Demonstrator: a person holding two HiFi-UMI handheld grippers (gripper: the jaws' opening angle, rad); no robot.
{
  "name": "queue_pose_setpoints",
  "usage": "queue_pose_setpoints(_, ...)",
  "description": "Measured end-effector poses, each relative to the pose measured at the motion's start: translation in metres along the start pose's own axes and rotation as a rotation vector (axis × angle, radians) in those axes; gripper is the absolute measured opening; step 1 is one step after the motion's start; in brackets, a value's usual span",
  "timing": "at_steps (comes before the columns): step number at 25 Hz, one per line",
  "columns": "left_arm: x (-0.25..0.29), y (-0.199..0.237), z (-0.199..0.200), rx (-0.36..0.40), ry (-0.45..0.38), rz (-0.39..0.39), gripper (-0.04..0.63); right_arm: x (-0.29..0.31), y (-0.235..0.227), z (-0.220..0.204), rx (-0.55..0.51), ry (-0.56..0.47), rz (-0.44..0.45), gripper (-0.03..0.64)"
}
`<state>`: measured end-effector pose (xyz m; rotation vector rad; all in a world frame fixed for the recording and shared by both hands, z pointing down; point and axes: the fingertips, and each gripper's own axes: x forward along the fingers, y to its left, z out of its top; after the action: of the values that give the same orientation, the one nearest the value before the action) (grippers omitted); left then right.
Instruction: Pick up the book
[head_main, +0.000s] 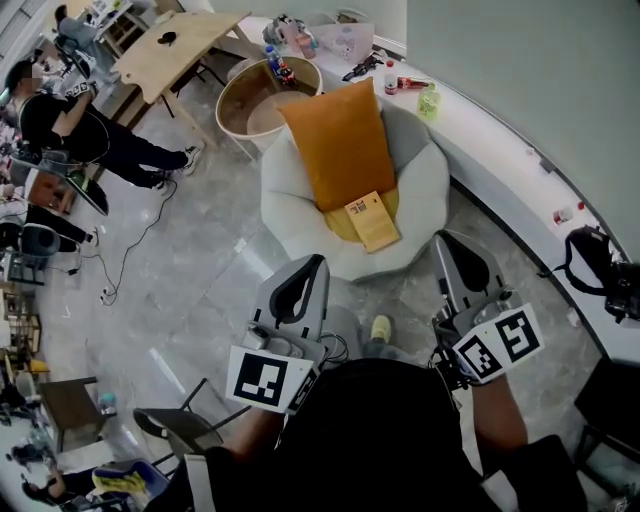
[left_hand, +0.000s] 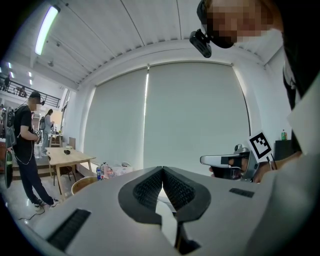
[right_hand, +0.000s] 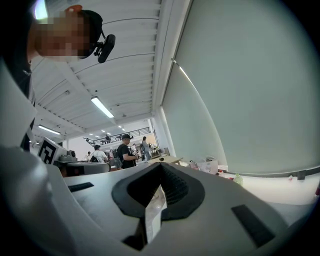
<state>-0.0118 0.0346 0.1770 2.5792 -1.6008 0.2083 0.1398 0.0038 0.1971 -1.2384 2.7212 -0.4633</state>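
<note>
Left hand-held gripper (head_main: 317, 262) short of book (head_main: 372, 221).

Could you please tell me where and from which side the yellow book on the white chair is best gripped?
Probably the near short edge of the book, coming in low from the front of the chair. It lies flat, its far end at the foot of the orange cushion and padded rim on both sides, so only that edge seems free.
</note>
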Motion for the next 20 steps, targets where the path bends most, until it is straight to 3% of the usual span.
queue_pose_setpoints(10, -0.006, 0.006, -0.001, 0.012, -0.001, 0.000, 0.012, 0.004, 0.003, -0.005, 0.009, -0.011, -0.005, 0.014)
queue_pose_setpoints(20, 0.010, 0.035, -0.009, -0.022, 0.010, -0.010, 0.012, 0.029, -0.003, 0.000, -0.027, 0.005, -0.028, 0.014)
